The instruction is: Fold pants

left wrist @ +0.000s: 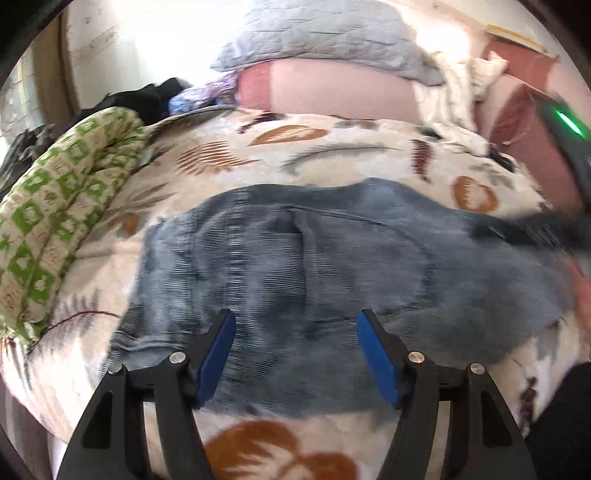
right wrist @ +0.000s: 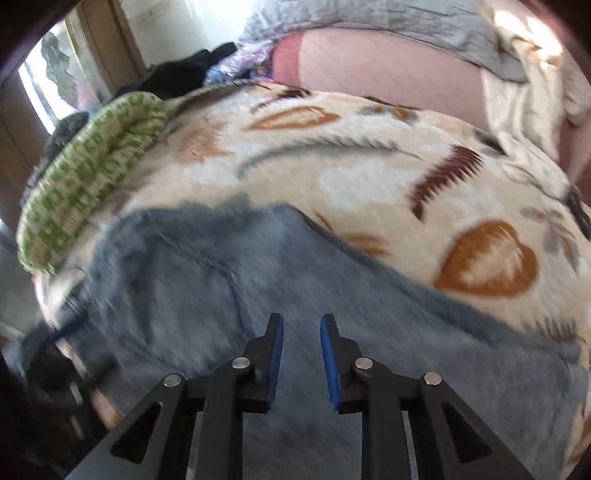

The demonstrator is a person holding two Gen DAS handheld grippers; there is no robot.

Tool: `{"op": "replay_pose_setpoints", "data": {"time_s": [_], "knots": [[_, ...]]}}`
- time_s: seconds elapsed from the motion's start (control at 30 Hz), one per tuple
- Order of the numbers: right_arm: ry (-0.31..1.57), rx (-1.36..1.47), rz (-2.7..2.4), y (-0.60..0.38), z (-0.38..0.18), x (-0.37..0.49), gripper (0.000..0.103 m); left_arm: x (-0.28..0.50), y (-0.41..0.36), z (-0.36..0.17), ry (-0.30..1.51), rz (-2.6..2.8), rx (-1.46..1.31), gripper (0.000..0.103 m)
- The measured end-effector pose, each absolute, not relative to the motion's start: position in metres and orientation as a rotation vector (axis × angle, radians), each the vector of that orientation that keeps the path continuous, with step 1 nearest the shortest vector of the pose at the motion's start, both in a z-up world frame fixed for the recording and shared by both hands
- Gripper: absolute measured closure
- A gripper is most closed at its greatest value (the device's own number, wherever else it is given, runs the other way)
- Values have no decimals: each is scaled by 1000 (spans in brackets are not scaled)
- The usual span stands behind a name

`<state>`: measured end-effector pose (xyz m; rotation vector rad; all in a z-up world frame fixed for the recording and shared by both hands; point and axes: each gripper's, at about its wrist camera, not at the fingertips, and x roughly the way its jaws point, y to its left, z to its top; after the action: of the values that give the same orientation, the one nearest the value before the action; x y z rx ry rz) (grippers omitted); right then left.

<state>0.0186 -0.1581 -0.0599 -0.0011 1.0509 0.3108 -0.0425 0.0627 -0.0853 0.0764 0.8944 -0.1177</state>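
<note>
Blue-grey denim pants [left wrist: 295, 273] lie spread on a cream blanket with brown leaf prints [left wrist: 332, 155]. My left gripper [left wrist: 295, 321] is open wide, its blue pads above the near part of the pants, holding nothing. The right gripper's body shows at the right edge of the left wrist view [left wrist: 565, 229], blurred. In the right wrist view the pants [right wrist: 258, 295] fill the lower half. My right gripper [right wrist: 302, 325] hovers over them with jaws partly open, a narrow gap between the blue pads, nothing between them. Both views are motion-blurred.
A green-and-cream patterned quilt roll [left wrist: 55, 206] lies along the left of the bed. A grey quilted pillow [left wrist: 325, 33] and pink sheet [left wrist: 340, 92] are at the far end. Dark clothes [left wrist: 147, 99] pile at the back left. A window [right wrist: 48, 74] is at the left.
</note>
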Motion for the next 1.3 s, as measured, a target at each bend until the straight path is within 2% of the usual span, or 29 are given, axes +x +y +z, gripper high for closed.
{"op": "replay_pose_setpoints", "data": {"time_s": [0.37, 0.6, 0.73, 0.8, 0.87, 0.93, 1.1, 1.3], "knots": [[1101, 21, 177, -193, -109, -54, 79, -41, 77, -107, 929, -76, 124, 34], [1079, 67, 179, -209, -110, -69, 78, -46, 88, -107, 933, -49, 103, 32], [1076, 51, 162, -203, -96, -62, 62, -49, 93, -92, 887, -51, 40, 32], [1033, 47, 197, -196, -80, -54, 62, -49, 92, -86, 866, -75, 15, 32], [990, 30, 221, -185, -65, -45, 55, -50, 86, -83, 852, -103, 14, 32], [949, 12, 251, -171, -50, -31, 38, -50, 80, -82, 830, -123, 26, 32], [899, -67, 313, -132, -32, 10, 38, -53, 73, -88, 812, -182, 43, 32], [910, -138, 356, -101, -42, 61, 38, -52, 72, -93, 824, -201, 55, 32]]}}
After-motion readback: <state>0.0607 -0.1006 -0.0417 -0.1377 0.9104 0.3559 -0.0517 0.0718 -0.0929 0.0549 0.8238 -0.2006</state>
